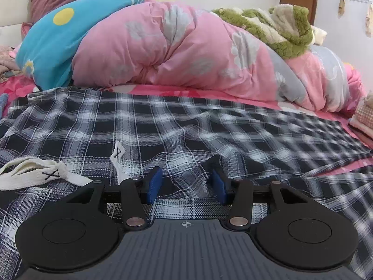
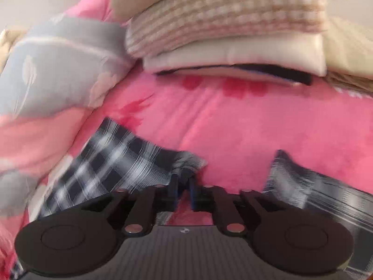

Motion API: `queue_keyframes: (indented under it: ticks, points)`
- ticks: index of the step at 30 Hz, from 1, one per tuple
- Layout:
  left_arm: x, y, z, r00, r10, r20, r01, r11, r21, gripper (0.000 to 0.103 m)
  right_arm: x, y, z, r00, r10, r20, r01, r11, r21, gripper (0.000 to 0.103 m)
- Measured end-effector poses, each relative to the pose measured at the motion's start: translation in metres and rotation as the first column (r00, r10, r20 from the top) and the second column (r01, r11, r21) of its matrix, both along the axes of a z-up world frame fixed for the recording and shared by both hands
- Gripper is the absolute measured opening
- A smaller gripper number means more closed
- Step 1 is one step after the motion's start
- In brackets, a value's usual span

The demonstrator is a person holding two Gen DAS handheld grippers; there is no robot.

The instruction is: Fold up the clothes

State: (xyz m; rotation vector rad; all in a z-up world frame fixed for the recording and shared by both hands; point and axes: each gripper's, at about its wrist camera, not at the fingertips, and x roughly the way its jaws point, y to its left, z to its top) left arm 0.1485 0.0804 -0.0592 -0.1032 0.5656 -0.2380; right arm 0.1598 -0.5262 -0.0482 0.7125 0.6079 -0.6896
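Folding barely begun: plaid garment (image 1: 163, 126) spread across frame centre on bed (image 2: 233, 121), left gripper (image 1: 185, 184) apart over it, right gripper (image 2: 184, 186) nearly together, pinching a bunched corner.

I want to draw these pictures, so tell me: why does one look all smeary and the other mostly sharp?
Right wrist view: smeared by motion blur, the checked cloth and folded pile streaky. Left wrist view: mostly sharp, the pink quilt crisp, only the cloth's right side blurred; both views bulge at the edges.
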Motion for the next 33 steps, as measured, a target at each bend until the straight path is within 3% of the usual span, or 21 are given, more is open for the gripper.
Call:
queue_keyframes:
  ticks: [1,3,5,7,9,11,13,17,19,22,26,27,31,33]
  points:
    - [-0.001,0.0,0.001,1.0,-0.003,0.004,0.003,1.0,-0.004,0.047,-0.004,0.0,0.004,1.0,-0.022,0.003,0.022,1.0,-0.005,0.029]
    - [-0.002,0.0,0.003,1.0,-0.013,0.016,0.014,1.0,-0.02,0.047,-0.012,0.005,0.015,0.999,-0.052,0.005,0.052,0.998,-0.04,0.03]
    - [-0.001,0.0,0.005,1.0,-0.019,0.023,0.02,0.999,-0.036,0.047,-0.015,0.022,0.032,1.0,0.004,0.025,-0.002,0.996,-0.086,0.03]
    - [0.002,0.0,0.005,1.0,-0.022,0.014,0.022,0.998,-0.052,0.047,-0.001,0.055,0.042,0.986,0.166,0.023,-0.163,0.981,-0.104,0.03]
    - [0.007,0.001,0.002,1.0,-0.021,-0.013,0.02,0.998,-0.065,0.047,0.024,0.1,0.05,0.924,0.383,-0.002,-0.381,0.918,-0.111,0.03]
    - [0.01,0.003,-0.001,0.999,-0.023,-0.041,0.02,0.997,-0.071,0.047,0.051,0.159,0.046,0.798,0.601,-0.046,-0.602,0.792,-0.103,0.031]
    - [0.014,0.005,-0.004,0.997,-0.024,-0.069,0.019,0.997,-0.078,0.047,0.073,0.227,0.033,0.623,0.775,-0.107,-0.782,0.612,-0.12,0.032]
    - [0.013,0.007,-0.003,0.997,-0.025,-0.073,0.019,0.997,-0.077,0.047,0.088,0.334,-0.009,0.325,0.9,-0.292,-0.94,0.274,-0.202,0.032]
    - [0.009,0.01,0.0,0.998,-0.023,-0.055,0.019,0.996,-0.083,0.047,0.082,0.35,-0.032,0.258,0.888,-0.38,-0.96,0.19,-0.208,0.033]
    - [0.008,0.016,0.006,0.999,-0.012,-0.036,0.008,0.993,-0.115,0.047,0.06,0.326,-0.029,0.281,0.895,-0.347,-0.955,0.225,-0.192,0.035]
    - [0.011,0.024,0.007,0.999,0.025,-0.036,-0.03,0.988,-0.152,0.047,0.037,0.313,-0.014,0.251,0.871,-0.422,-0.968,0.219,-0.124,0.036]
    - [0.012,0.027,0.008,0.999,0.038,-0.035,-0.043,0.987,-0.156,0.047,0.037,0.315,-0.009,0.257,0.859,-0.444,-0.966,0.225,-0.125,0.036]
    - [0.017,0.041,0.006,0.994,0.103,-0.027,-0.106,0.978,-0.179,0.047,0.055,0.351,0.008,0.279,0.892,-0.356,-0.955,0.217,-0.205,0.036]
    - [0.025,0.049,0.004,0.989,0.139,-0.049,-0.146,0.971,-0.19,0.047,0.071,0.374,0.004,0.274,0.914,-0.298,-0.951,0.211,-0.227,0.036]
